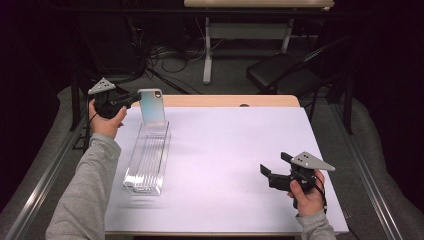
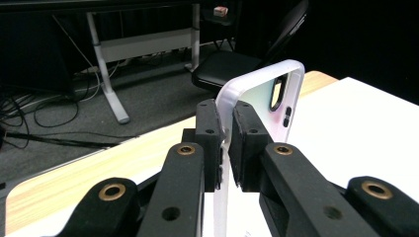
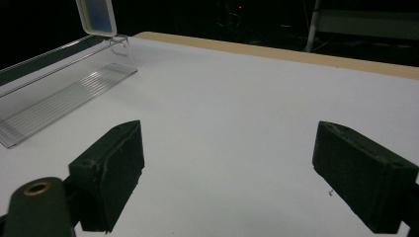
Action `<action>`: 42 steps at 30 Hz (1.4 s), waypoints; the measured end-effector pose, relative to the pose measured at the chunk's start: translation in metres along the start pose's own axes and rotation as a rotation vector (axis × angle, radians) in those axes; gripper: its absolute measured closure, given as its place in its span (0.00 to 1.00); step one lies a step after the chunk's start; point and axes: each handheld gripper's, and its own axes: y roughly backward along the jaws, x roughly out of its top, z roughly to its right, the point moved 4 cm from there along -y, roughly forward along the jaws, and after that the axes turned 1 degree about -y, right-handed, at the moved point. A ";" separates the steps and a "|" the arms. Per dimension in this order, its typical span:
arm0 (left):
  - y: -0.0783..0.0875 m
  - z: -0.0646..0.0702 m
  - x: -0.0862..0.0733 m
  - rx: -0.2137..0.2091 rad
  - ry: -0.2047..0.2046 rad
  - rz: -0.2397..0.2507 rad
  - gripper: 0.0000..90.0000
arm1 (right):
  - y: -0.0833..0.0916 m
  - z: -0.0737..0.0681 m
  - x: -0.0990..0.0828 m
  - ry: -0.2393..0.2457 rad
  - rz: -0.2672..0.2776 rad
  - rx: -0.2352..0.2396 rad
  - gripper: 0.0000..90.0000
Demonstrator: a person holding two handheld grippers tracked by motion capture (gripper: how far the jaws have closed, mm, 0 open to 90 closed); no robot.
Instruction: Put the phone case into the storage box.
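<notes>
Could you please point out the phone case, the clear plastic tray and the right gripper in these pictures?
phone case (image 1: 152, 106): high view, on the middle of its back, held upright.
clear plastic tray (image 1: 147, 160): high view, on its ribbed floor.
right gripper (image 1: 273, 164): high view, midway between its open fingertips.

Translucent phone case (image 1: 152, 105) upright, clamped edgewise, above far end of clear tray (image 1: 148, 157).

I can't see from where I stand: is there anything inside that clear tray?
The clear tray looks empty along its ribbed floor. At its far end the left gripper holds a phone case upright; whether the case's bottom edge touches the floor is unclear.
</notes>
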 end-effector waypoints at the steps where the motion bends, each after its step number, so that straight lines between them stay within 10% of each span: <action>1: -0.001 0.001 0.000 -0.003 -0.002 -0.001 0.93 | 0.000 0.000 0.000 -0.002 -0.001 0.000 0.13; 42: -0.028 -0.014 -0.041 0.012 0.013 -0.058 0.93 | -0.004 0.006 -0.007 -0.015 -0.028 -0.012 0.14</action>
